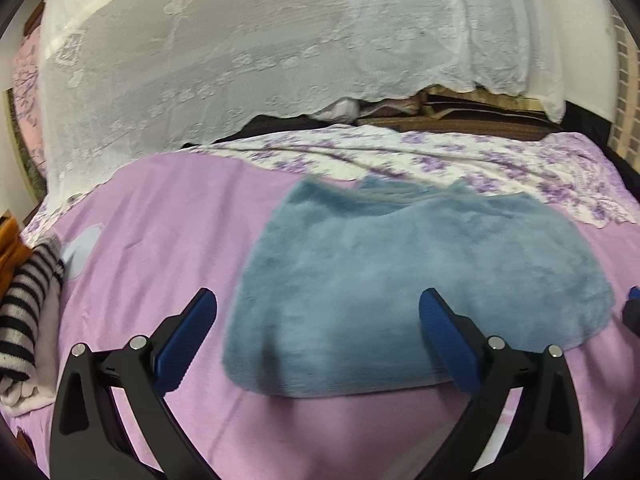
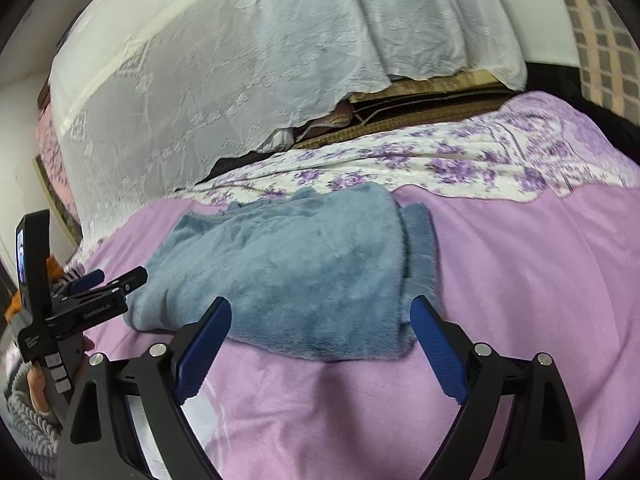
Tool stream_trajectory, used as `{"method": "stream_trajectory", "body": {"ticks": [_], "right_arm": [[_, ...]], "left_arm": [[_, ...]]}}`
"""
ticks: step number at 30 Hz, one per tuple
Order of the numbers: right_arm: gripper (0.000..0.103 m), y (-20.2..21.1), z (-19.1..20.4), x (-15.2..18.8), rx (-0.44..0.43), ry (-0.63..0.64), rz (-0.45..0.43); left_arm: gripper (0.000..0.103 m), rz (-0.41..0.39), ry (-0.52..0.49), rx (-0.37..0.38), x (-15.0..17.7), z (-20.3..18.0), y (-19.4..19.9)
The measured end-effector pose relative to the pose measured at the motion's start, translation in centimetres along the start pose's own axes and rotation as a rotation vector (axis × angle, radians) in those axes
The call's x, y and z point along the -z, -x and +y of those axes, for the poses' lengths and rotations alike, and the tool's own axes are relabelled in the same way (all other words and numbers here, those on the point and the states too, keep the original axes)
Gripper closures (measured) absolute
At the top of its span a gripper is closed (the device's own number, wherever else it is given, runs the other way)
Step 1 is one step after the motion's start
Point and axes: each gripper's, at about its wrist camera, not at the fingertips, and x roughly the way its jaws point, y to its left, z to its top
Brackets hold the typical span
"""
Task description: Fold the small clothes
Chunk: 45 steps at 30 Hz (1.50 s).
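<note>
A fluffy grey-blue garment lies folded and flat on the lilac bedsheet. My left gripper hovers over its near left part, jaws wide open, nothing between the pads. In the right wrist view the same garment shows a folded edge with a layer underneath on its right side. My right gripper stands open above its near edge, and the pads do not press on it. The left gripper, held by a hand, is at the garment's left end.
A pile with a black-and-white striped garment and an orange cloth sits at the bed's left edge. A floral sheet lies behind the garment. A white lace cover hangs at the back over stacked items.
</note>
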Motion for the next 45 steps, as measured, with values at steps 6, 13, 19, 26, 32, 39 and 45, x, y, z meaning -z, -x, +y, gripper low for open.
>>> {"method": "stream_trajectory", "body": {"ticks": [6, 13, 19, 26, 32, 39, 45], "right_arm": [[0.012, -0.4, -2.8, -0.2, -0.013, -0.122, 0.013], [0.012, -2.1, -5.4, 0.0, -0.048, -0.243, 0.075], [0.012, -3.4, -5.1, 0.4, -0.054, -0.245, 0.107], [0.012, -4.6, -4.7, 0.2, -0.079, -0.292, 0.139], [0.012, -6.5, -4.2, 0.1, -0.073, -0.318, 0.170], [0.021, -8.2, -4.0, -1.0, -0.061, -0.364, 0.152], [0.026, -7.0, -2.6, -1.7, -0.113, -0.328, 0.096]], "left_arm": [[0.004, 0.026, -0.054, 0.025, -2.1, -4.2, -1.0], [0.004, 0.144, -0.067, 0.035, -1.1, -6.3, -5.8], [0.004, 0.173, -0.010, 0.100, -0.1, -5.2, -6.8], [0.005, 0.062, 0.047, 0.110, -1.1, -2.8, -4.1], [0.005, 0.175, 0.136, 0.163, -0.6, -1.3, -7.0], [0.004, 0.157, -0.003, 0.080, 0.3, -4.1, -7.3], [0.004, 0.171, 0.021, 0.098, 0.2, -3.5, -7.6]]}}
